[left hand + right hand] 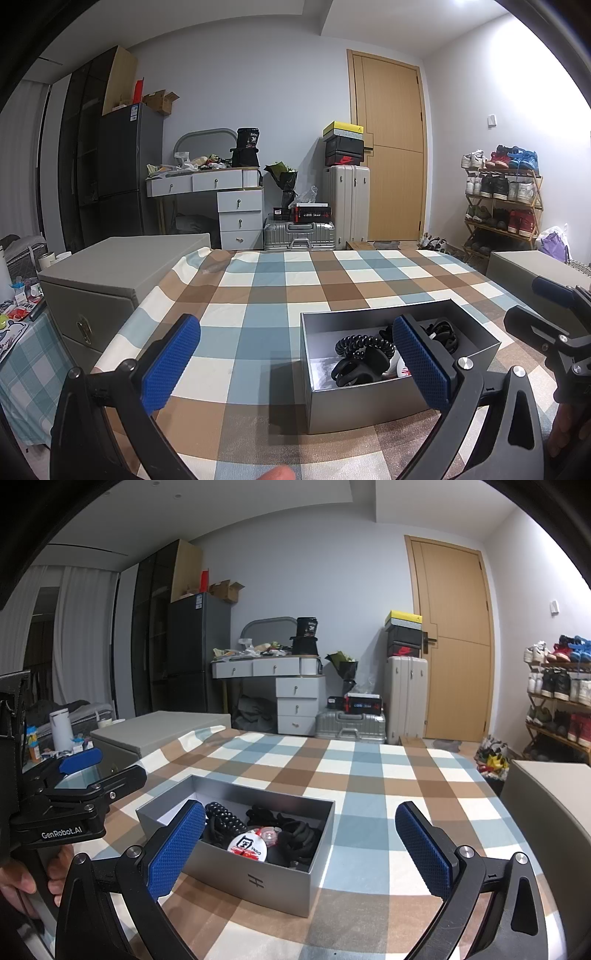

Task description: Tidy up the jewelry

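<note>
Tongs, left: left tongs point(295, 365) stand wide apart with nothing between the blue pads, low in the left wrist view; the right pad overlaps the near right part of the box in that picture.
Tongs, right: right tongs point(299, 849) are also spread wide and carry nothing, at the bottom of the right wrist view, with the box showing between the pads.
Box: grey open box point(258, 882) sits on the checked cloth point(369, 775) covering the counter, at centre-left of the right wrist view and lower right of the left wrist view.
Contents: a black coiled hair tie point(364, 347), a black hair claw point(354, 369), a round red and white tag point(246, 846) and a heap of black cords or ties point(299, 840) lie together inside the box; which pieces are separate I cannot tell.
Task state: everything I can make out lies in the box already, so this would fit a sort about to start as well as one just ended.
Risk, tangle: the black pieces look intertwined, so lifting one would likely drag others up and spill them on the cloth.
Risk, box: it looks light and the cloth may slide, so a pad pressing a wall could push or tip it.
Risk, grip: thin ties and the coil may slip from broad pads, and dark on dark makes a part hard to pick out.
Risk, crowding: both tongs are close around the box, so they could knock each other.
Side boxes: closed grey boxes point(110, 266) stand at the left and right edges.
</note>
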`<state>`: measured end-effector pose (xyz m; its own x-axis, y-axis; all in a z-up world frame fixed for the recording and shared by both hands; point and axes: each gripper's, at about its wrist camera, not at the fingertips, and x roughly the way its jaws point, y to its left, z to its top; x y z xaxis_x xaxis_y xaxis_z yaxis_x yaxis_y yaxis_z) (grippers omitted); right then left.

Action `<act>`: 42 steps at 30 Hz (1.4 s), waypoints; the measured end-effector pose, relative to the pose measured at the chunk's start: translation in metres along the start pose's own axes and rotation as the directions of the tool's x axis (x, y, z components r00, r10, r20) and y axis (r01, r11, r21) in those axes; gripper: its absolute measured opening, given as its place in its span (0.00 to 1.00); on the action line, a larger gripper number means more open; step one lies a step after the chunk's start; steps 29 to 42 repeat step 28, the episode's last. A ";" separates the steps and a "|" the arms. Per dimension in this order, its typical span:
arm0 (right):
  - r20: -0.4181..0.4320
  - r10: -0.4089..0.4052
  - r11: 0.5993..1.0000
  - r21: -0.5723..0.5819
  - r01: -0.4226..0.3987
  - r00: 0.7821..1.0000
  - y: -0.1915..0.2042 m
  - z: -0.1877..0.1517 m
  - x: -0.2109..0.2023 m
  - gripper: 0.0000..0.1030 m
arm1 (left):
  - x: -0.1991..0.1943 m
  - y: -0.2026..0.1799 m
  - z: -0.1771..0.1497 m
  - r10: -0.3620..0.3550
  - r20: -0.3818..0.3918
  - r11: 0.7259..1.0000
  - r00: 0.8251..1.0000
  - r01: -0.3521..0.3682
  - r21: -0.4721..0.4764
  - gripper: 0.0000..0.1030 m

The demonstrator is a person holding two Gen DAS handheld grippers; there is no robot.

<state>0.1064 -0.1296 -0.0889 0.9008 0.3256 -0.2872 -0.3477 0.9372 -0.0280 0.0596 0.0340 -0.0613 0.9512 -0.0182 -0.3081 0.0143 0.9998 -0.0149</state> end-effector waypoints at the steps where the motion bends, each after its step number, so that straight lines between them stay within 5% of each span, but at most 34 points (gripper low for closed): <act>1: 0.000 0.000 1.000 0.000 0.000 1.000 0.000 0.000 0.000 1.00 | 0.001 0.000 0.000 0.000 0.000 1.000 1.000 0.000 0.000 0.99; 42: 0.000 0.000 1.000 0.001 0.000 1.000 0.000 0.000 0.000 1.00 | 0.003 -0.002 0.000 -0.004 -0.004 1.000 1.000 0.004 0.003 0.99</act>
